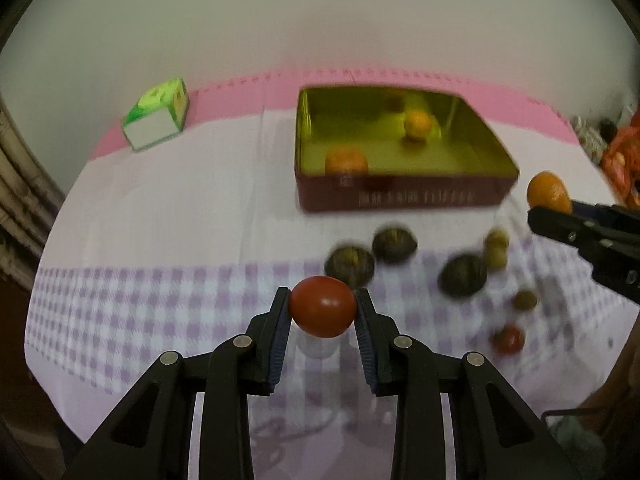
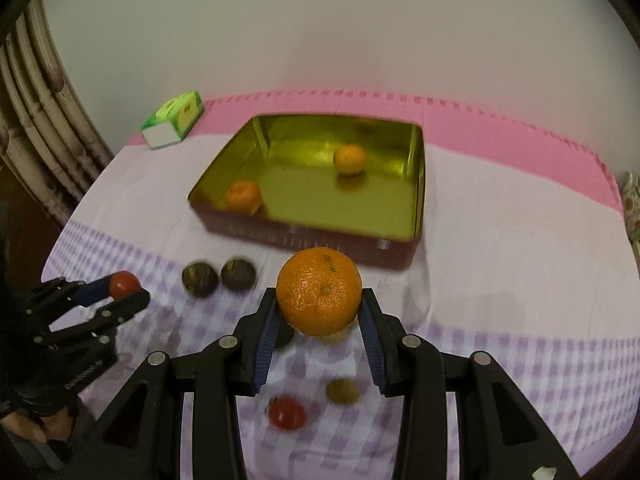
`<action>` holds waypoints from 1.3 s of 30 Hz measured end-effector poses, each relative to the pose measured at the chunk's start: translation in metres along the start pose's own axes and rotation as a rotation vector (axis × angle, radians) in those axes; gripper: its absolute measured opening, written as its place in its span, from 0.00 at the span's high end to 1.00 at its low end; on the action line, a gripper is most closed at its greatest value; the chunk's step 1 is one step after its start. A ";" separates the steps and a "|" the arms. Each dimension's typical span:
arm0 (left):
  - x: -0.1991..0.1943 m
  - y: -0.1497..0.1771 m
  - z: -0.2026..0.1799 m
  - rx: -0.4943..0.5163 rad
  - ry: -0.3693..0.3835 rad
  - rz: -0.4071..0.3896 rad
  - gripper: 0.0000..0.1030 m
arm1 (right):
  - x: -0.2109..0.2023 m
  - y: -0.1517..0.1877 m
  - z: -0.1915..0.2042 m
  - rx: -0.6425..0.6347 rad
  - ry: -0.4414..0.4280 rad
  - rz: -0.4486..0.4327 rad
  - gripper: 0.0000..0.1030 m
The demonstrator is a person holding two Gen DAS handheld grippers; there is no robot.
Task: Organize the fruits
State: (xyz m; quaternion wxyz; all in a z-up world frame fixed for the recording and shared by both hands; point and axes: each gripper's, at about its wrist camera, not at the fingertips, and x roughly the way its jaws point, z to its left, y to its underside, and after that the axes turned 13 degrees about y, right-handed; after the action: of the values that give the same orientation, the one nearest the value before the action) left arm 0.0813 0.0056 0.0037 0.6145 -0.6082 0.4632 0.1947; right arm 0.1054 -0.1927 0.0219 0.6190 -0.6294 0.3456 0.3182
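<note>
My left gripper [image 1: 322, 307] is shut on a red tomato [image 1: 322, 306] and holds it above the checked cloth; it also shows in the right wrist view [image 2: 125, 285]. My right gripper [image 2: 319, 294] is shut on an orange [image 2: 319, 291], held above the cloth in front of the tin; it shows at the right of the left wrist view [image 1: 549, 193]. The gold-lined red tin [image 1: 404, 194] [image 2: 418, 168] holds two oranges [image 2: 243, 197] [image 2: 350, 159]. Dark round fruits [image 1: 394, 245] [image 2: 239, 274], small brownish fruits [image 1: 496, 249] [image 2: 342, 391] and another tomato [image 2: 287, 413] [image 1: 508, 340] lie on the cloth.
A green and white tissue box [image 1: 158, 118] [image 2: 174, 119] lies at the back left. A pink mat [image 2: 500, 136] borders the far side by the wall. Orange items [image 1: 622, 160] sit at the far right edge.
</note>
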 end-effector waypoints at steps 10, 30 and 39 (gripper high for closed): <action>0.016 -0.077 0.007 0.019 0.026 -0.057 0.68 | 0.033 -0.046 -0.006 -0.026 0.025 -0.005 0.64; 0.111 -0.124 0.006 0.029 0.074 0.088 0.68 | 0.109 -0.079 -0.004 -0.091 0.040 0.104 0.64; 0.124 -0.125 0.005 0.053 0.067 0.100 0.68 | 0.126 -0.080 -0.004 -0.102 0.030 0.141 0.64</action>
State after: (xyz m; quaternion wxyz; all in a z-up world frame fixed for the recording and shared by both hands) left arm 0.2452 -0.0530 -0.0263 0.6041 -0.5740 0.5183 0.1924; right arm 0.2416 -0.2026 -0.0376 0.5571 -0.6389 0.3816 0.3686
